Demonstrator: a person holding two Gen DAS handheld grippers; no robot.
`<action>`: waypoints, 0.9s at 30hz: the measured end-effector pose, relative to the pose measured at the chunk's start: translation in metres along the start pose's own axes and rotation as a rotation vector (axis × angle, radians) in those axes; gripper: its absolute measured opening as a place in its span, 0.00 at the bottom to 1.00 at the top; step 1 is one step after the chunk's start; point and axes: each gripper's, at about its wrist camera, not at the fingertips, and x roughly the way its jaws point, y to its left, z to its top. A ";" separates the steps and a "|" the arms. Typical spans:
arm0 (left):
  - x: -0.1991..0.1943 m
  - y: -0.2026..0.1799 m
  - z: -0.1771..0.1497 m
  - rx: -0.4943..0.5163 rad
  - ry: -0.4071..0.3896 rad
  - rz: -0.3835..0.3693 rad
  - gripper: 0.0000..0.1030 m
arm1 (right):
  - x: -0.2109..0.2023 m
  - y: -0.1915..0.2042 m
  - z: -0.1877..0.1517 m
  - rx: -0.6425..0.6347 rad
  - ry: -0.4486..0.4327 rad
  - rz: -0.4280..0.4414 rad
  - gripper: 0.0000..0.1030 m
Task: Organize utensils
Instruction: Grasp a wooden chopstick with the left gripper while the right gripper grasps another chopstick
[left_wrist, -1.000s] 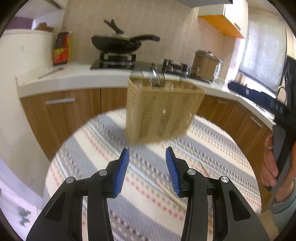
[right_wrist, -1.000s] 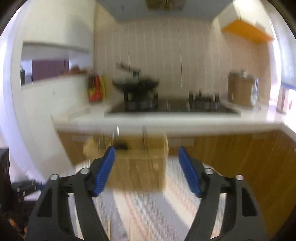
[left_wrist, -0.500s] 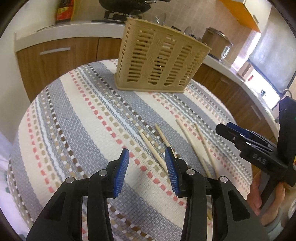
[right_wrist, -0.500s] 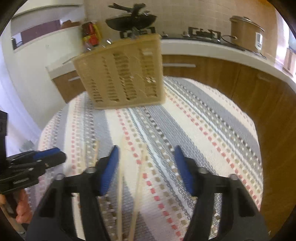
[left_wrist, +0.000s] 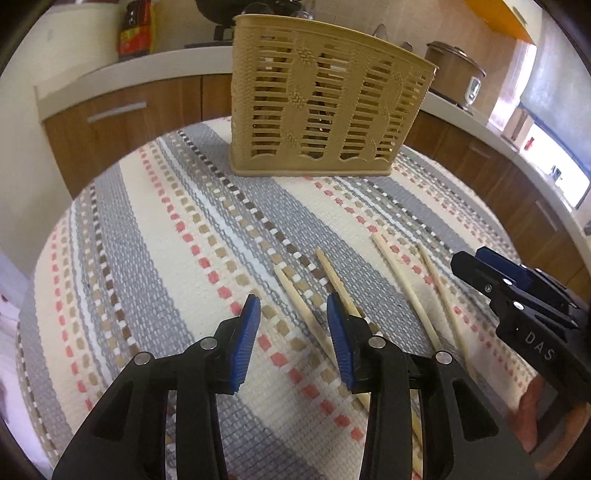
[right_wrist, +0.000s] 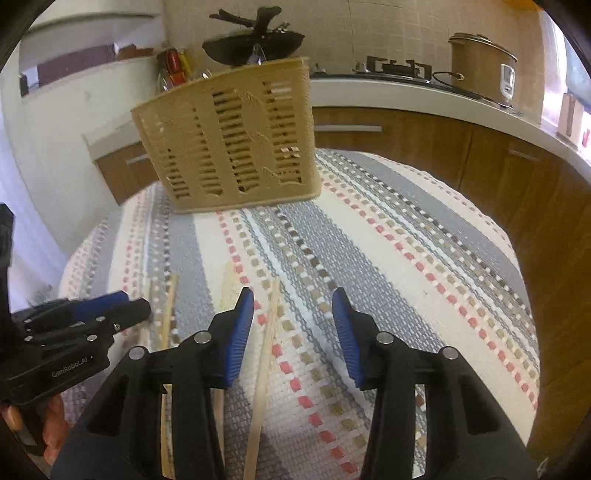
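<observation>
**Both grippers low over the loose chopsticks, basket beyond them**

The left gripper is released, its blue pads spread with nothing between them. Four pale wooden chopsticks lie flat on the striped woven tablecloth, all slanting from upper left to lower right of the left wrist view. The nearest pair sits just ahead of the left gripper and partly under its right finger, so the long axes run roughly along the line of the fingers rather than across it; a grasp would likely need the wrist turned to close across a stick.

The right gripper is released too. In its own view one chopstick runs up the lower centre between its fingers, nearer the left pad, the others lying at lower left. That stick looks the readiest to pick.

The tan slatted plastic utensil basket stands upright at top centre, well beyond the chopsticks.

Half a second ago both cameras sat higher; the chopsticks now appear larger and closer to the pads, and the basket fills more of the upper frame.
</observation>
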 end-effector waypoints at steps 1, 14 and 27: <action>0.001 -0.004 0.000 0.021 -0.001 0.027 0.31 | 0.003 -0.001 0.000 0.005 0.017 -0.002 0.40; 0.002 0.012 0.006 0.263 0.053 -0.089 0.07 | 0.022 -0.007 -0.002 0.036 0.115 0.073 0.28; 0.014 0.026 0.030 0.234 0.235 -0.156 0.07 | 0.048 0.028 0.032 -0.131 0.363 0.010 0.14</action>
